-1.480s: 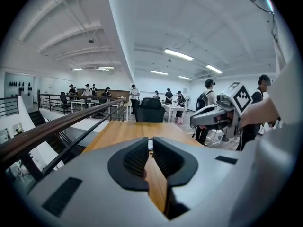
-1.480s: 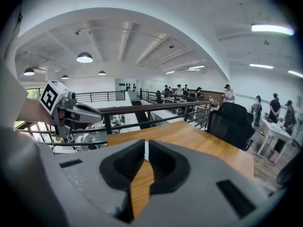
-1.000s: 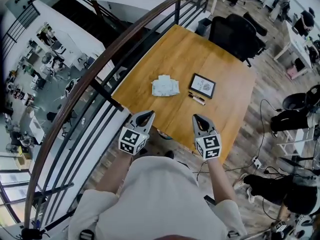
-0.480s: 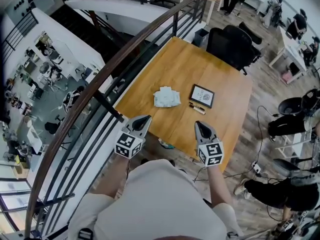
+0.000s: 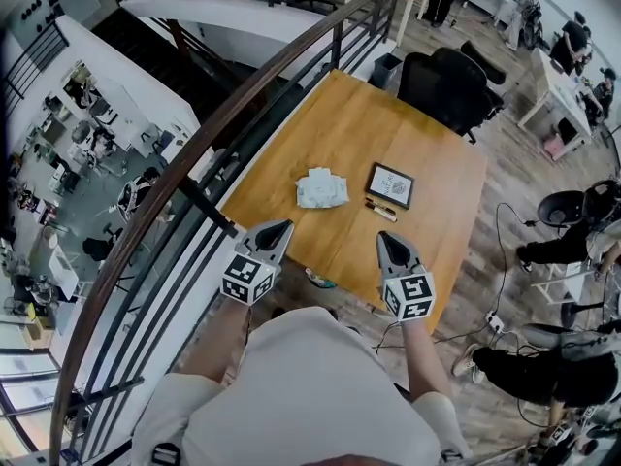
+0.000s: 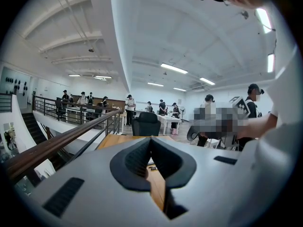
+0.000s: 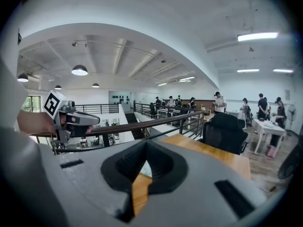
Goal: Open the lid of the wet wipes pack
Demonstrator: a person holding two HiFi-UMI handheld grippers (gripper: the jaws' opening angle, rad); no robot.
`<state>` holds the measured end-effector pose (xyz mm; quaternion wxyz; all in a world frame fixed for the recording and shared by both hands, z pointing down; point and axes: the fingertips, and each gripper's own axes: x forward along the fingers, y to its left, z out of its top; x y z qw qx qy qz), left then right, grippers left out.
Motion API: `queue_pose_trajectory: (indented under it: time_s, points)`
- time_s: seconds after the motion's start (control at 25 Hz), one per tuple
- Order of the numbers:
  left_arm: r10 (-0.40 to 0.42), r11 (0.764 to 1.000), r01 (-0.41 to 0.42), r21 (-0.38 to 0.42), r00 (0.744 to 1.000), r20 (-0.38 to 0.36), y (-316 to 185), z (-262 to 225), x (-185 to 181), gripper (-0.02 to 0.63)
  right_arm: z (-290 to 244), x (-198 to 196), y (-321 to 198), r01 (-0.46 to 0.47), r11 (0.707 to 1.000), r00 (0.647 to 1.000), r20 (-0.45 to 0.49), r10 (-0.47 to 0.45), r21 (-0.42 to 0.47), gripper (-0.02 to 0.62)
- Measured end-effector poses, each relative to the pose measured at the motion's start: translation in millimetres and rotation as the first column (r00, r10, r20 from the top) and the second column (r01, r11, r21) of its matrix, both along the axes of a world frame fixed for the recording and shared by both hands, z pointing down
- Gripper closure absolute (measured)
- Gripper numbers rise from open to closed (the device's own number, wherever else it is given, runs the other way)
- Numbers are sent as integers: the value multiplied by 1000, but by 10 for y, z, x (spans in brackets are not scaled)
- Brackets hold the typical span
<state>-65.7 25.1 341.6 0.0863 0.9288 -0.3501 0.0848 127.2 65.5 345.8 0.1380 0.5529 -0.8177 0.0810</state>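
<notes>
The wet wipes pack [image 5: 321, 188] is a white, crumpled-looking packet lying flat near the middle of the wooden table [image 5: 359, 124]. Its lid detail is too small to make out. Both grippers hang side by side in front of the table's near edge, well short of the pack. My left gripper [image 5: 278, 229] is shut with nothing in it, and its dark pads meet in the left gripper view [image 6: 150, 139]. My right gripper [image 5: 389, 241] points at the table with its jaws closed and empty [image 7: 146, 141].
A framed picture [image 5: 392, 184] and two pens [image 5: 380, 209] lie right of the pack. A dark handrail with metal bars [image 5: 194, 158] runs along the table's left side above a drop to a lower floor. A black office chair [image 5: 451, 83] stands at the far end.
Both grippers have risen a little together and stay in front of the table's near edge. The pack, picture and pens have not moved on the table.
</notes>
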Motion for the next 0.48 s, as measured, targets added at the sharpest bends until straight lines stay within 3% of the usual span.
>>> queue_pose_trajectory:
  time_s: [0.48]
  points:
    - [2,1000,-2,-8,1000,-21,38,-3,16,612,-18,41,61,0,1000,1000,-7,0,9,594]
